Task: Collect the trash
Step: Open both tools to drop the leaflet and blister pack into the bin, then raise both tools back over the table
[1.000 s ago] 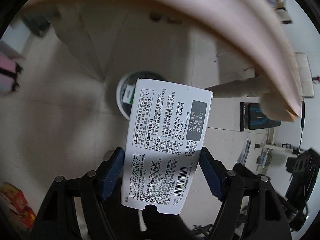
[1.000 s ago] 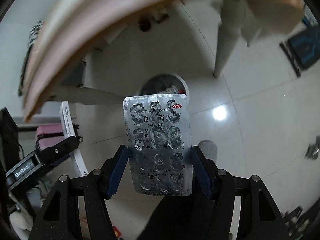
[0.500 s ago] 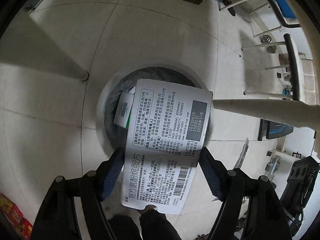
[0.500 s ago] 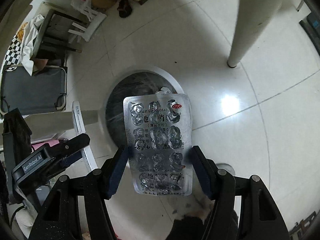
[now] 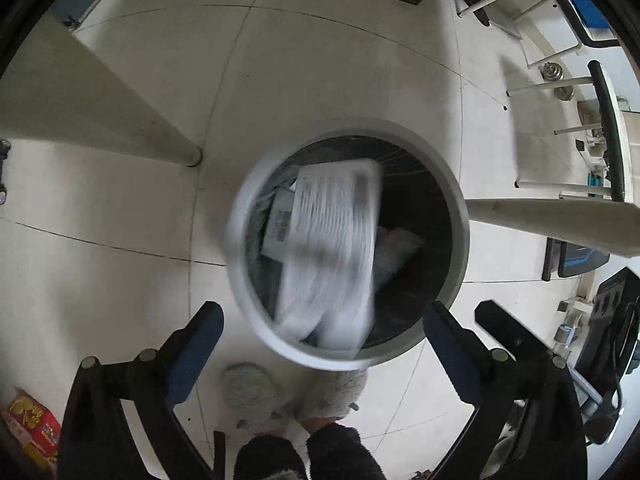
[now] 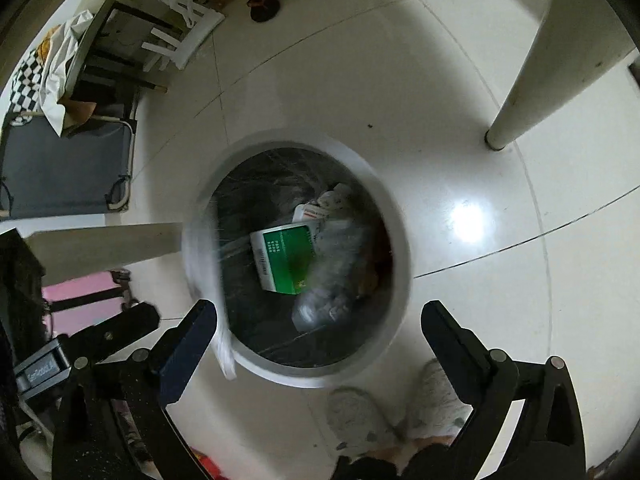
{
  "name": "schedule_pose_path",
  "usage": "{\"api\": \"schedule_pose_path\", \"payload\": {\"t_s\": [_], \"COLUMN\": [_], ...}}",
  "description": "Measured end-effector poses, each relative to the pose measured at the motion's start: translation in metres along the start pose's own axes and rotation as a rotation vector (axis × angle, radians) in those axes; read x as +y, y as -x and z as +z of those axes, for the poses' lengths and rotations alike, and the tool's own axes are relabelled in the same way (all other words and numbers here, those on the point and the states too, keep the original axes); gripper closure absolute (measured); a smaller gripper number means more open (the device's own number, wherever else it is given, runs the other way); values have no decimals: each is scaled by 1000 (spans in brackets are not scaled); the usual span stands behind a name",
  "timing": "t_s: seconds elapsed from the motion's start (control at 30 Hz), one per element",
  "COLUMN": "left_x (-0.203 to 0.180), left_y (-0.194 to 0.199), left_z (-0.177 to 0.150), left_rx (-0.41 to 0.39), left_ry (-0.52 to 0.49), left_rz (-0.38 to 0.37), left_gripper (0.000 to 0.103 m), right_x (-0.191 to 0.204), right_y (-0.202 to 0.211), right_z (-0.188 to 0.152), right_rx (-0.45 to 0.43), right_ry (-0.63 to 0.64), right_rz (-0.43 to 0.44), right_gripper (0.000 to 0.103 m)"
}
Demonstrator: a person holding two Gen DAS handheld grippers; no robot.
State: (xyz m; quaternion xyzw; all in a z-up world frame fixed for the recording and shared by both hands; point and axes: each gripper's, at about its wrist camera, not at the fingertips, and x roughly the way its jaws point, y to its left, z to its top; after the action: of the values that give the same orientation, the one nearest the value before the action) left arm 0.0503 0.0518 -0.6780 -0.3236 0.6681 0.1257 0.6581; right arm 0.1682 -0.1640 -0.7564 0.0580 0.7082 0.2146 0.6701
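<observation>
A round white trash bin (image 5: 460, 216) with a dark liner stands on the tiled floor below both grippers. In the left wrist view the white medicine box (image 5: 332, 252) is a blurred shape falling into the bin. My left gripper (image 5: 320, 344) is open and empty above the bin's near rim. In the right wrist view the bin (image 6: 396, 216) holds a green and white box (image 6: 286, 260) and the silver blister pack (image 6: 320, 304), blurred. The falling white box shows as a blur at the bin's left rim (image 6: 208, 280). My right gripper (image 6: 320, 340) is open and empty.
White table legs (image 5: 120, 120) (image 6: 532, 80) stand beside the bin. The person's grey slippers (image 5: 292, 392) are at the bin's near side. A folding cot (image 6: 64, 168), bags and boxes lie at the far left. A red packet (image 5: 32, 428) lies on the floor.
Both grippers have opened above the bin. The white medicine box and the blister pack have left the jaws and are dropping into the bin. The bin looks nearer.
</observation>
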Motion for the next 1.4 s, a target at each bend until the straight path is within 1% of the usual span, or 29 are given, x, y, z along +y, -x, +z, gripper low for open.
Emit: {"api": "schedule_pose_path", "payload": {"t_s": [0.07, 0.17, 0.27, 0.37, 0.5, 0.67, 0.87, 1.03, 1.13, 1.27, 1.4], "left_x": [0, -2, -7, -11, -18, -21, -32, -43, -49, -59, -72], "left_y": [6, 18, 29, 39, 66, 116, 185, 239, 281, 330, 372], "left_z": [-6, -19, -35, -46, -63, -85, -116, -138, -151, -160, -157], "left_rx": [-21, -72, -86, -97, -123, -157, -194, -218, -238, -286, -345], "left_ry": [-3, -23, -54, -77, -103, -115, -124, -130, -133, -152, -176], "left_rz": [23, 79, 131, 163, 214, 258, 258, 231, 211, 200, 219], "left_gripper": [1, 1, 1, 1, 1, 1, 1, 1, 1, 1, 1], "right_x": [2, 7, 14, 23, 39, 56, 88, 120, 137, 161, 184], "right_y": [4, 15, 29, 48, 87, 146, 231, 299, 338, 393, 442], "right_z": [-2, -10, -21, -35, -58, -85, -116, -140, -151, -164, -167], "right_rx": [-3, -12, -25, -43, -85, -130, -170, -203, -215, -237, -262], "right_ry": [3, 22, 50, 75, 114, 147, 191, 222, 225, 231, 224], "right_rz": [-20, -59, -98, -142, -215, -249, -261, -263, -261, -244, -209], "right_gripper": [0, 0, 0, 0, 0, 0, 0, 0, 0, 0, 0]}}
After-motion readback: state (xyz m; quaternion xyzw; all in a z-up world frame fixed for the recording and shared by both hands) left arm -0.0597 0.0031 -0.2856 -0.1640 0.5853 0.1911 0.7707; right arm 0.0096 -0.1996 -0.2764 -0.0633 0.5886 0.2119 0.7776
